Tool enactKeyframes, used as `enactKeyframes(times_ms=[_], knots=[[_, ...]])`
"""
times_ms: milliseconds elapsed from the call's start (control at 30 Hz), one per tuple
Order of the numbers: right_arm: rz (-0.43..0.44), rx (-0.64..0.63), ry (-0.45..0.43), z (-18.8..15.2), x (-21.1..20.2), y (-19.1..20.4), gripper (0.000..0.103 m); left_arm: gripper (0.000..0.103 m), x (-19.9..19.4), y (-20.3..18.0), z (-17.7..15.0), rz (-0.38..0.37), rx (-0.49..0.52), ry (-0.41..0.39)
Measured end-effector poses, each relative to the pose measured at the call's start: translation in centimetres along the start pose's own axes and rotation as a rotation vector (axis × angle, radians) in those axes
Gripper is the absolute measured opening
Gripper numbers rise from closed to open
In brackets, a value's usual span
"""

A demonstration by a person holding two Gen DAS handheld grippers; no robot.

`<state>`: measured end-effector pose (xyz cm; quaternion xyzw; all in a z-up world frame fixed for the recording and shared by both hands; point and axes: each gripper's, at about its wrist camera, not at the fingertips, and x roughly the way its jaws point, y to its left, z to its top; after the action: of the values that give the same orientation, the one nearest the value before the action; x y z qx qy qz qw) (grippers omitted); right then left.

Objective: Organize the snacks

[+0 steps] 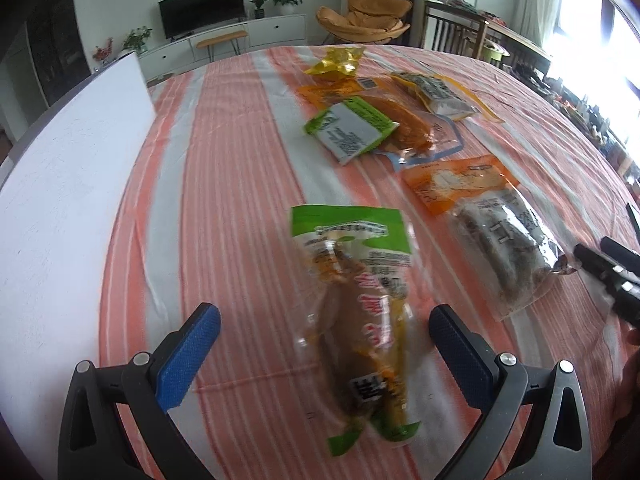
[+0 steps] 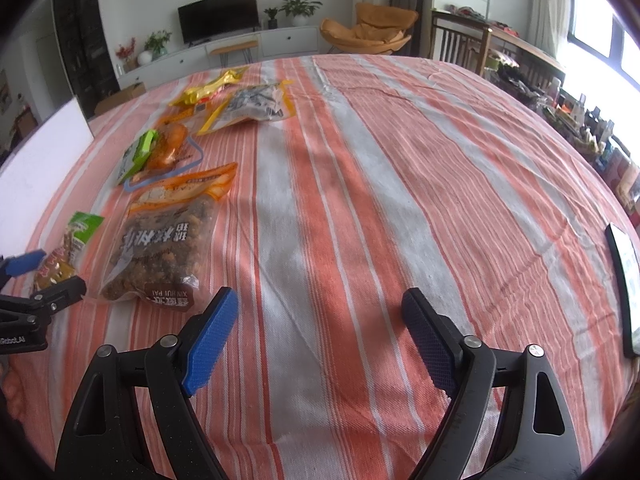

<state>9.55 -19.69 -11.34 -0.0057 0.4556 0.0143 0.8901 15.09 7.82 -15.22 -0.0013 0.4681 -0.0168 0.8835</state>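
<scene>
Left gripper (image 1: 324, 340) angled downward, jaws spread wide, right gripper (image 2: 320, 320) angled downward, jaws wide apart, nothing gripped

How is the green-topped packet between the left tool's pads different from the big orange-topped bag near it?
The green-topped packet is narrow; the orange-topped bag is wider and fuller. The packet lies between the left tool's open pads, while the bag lies outside both tools. Both are clear-bodied, lying flat on the striped cloth.

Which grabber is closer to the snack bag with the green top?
Left. The left gripper has the green-topped snack bag lying right between its open fingers. The right gripper hangs open over bare striped cloth, off to that bag's right, past the walnut bag.
</scene>
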Motion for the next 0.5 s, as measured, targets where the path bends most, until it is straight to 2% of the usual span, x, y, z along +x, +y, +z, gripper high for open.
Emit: enactKeyframes(times_ms=[100, 167, 233, 300, 400, 500], knots=[[0.05, 0.11, -0.085, 0.1, -1.8, -1.7, 0.085, 0.103, -0.2, 0.1, -0.3, 0.001, -0.002, -0.014], [0.096, 0.142, -0.084, 0.4, -2.3, -1.9, 0.087, 0.103, -0.1, 0.0, -0.2, 0.008, -0.006, -0.016], [0.188, 0.148, 0.01, 1.4, -1.7, -0.7, 0.087, 0.103, -0.1, 0.0, -0.2, 0.009, -0.009, -0.017], [0.24, 0.076, 0.085, 2.7, -1.2, 2.2, 0.087, 0.103, -0.1, 0.1, -0.2, 0.009, -0.009, -0.017], [0.197, -0.13, 0.196, 4.2, 0.8, 7.9, 0.086, 0.103, -0.1, 0.1, -0.2, 0.009, -0.009, -0.017], [0.122, -0.222, 0.275, 4.9, 3.6, 10.9, 0.087, 0.103, -0.1, 0.1, -0.2, 0.008, -0.008, -0.018]])
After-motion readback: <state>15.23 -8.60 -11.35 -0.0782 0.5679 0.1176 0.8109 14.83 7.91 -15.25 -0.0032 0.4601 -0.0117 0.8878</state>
